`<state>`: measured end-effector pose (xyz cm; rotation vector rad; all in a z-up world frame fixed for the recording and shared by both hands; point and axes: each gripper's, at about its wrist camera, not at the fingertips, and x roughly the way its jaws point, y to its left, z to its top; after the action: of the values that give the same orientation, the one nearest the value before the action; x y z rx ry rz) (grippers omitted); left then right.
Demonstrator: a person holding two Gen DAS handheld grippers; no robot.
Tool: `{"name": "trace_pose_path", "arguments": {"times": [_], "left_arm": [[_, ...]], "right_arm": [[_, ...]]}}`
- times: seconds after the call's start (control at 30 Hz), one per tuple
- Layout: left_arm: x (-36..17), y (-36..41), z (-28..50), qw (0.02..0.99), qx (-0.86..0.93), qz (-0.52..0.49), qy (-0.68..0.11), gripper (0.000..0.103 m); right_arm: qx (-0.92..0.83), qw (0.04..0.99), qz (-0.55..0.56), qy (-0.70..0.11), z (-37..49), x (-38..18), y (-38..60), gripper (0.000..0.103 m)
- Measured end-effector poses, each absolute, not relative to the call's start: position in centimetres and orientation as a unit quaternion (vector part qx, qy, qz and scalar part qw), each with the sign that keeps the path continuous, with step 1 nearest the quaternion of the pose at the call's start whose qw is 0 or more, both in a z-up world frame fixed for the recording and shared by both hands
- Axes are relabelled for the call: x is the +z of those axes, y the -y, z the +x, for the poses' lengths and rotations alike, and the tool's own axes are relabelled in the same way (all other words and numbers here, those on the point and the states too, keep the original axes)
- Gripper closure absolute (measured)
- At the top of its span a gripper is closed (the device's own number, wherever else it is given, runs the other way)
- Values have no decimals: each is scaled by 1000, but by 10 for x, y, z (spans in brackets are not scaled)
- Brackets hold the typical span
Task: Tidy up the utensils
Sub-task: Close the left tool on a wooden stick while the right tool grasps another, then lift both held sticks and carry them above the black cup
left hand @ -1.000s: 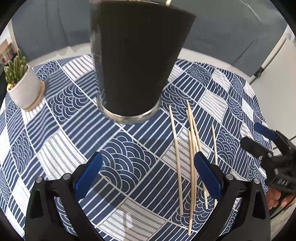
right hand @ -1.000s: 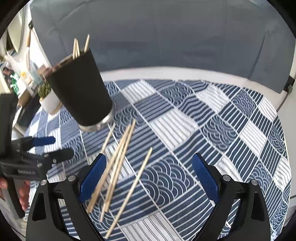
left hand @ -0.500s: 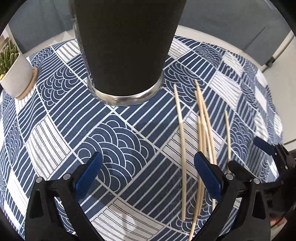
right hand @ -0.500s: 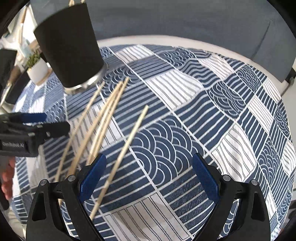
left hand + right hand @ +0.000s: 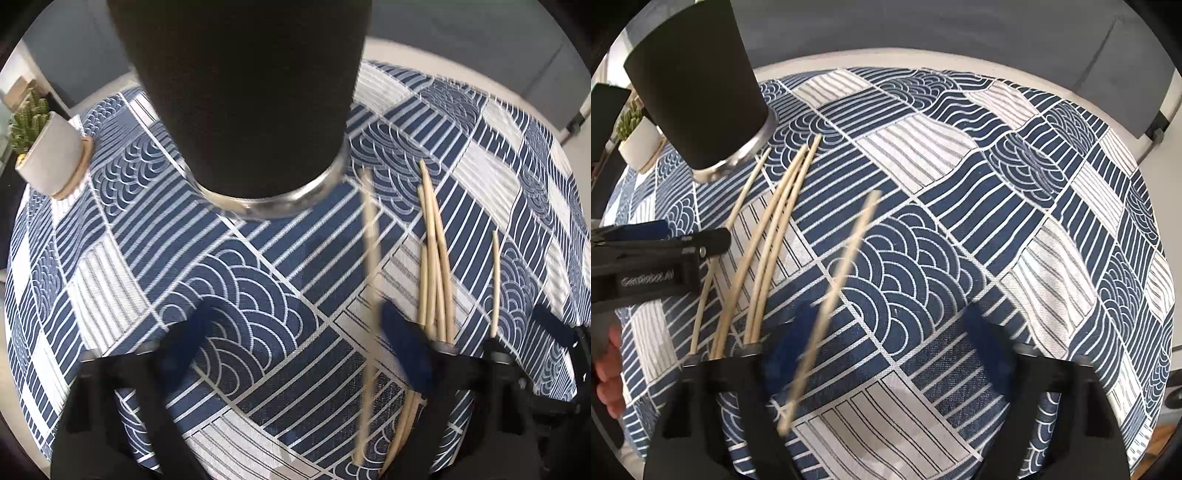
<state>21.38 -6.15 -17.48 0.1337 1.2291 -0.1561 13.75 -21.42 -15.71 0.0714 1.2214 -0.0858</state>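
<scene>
Wooden chopsticks (image 5: 775,236): loose on the patterned cloth (image 5: 960,229) of the desk, a bundle of three or four fanned together, one lone stick (image 5: 495,284) apart on the far side of it, one stick (image 5: 371,258) on the near side, blurred in the left wrist view.

Black cup (image 5: 243,92): upright on a metal base, just beyond the chopstick tips, a little apart from them.

Left gripper (image 5: 295,350): fingers spread wide, holding nothing; the right-hand finger lies over the lower ends of the bundle (touching or not, cannot tell).

Right gripper (image 5: 886,354): fingers likewise apart and empty, low over the cloth, the lone stick crossing in front of its left finger.

Potted cactus (image 5: 44,147): white pot on a wooden saucer, at the desk's edge.
</scene>
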Motion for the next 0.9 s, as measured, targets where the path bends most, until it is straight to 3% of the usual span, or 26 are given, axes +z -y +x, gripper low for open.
{"name": "trace_pose_path", "arguments": {"times": [0.07, 0.13, 0.17, 0.2, 0.53, 0.9], "left_arm": [[-170, 62, 215, 807, -79, 65, -582, 49], [-167, 62, 216, 804, -87, 69, -585, 68], [-166, 60, 216, 801, -91, 67, -588, 86], [-166, 59, 217, 796, -97, 62, -595, 97], [-163, 39, 211, 747, -130, 13, -652, 98], [-101, 56, 198, 774, -163, 25, -612, 98]], "right_arm": [[-49, 816, 41, -575, 136, -154, 218, 89], [-59, 812, 45, -578, 134, -153, 223, 98], [-66, 810, 48, -580, 134, -153, 226, 98], [-71, 808, 53, -582, 133, -153, 228, 99], [-101, 788, 121, -595, 120, -143, 266, 99], [-103, 835, 132, -525, 118, -63, 294, 98]]}}
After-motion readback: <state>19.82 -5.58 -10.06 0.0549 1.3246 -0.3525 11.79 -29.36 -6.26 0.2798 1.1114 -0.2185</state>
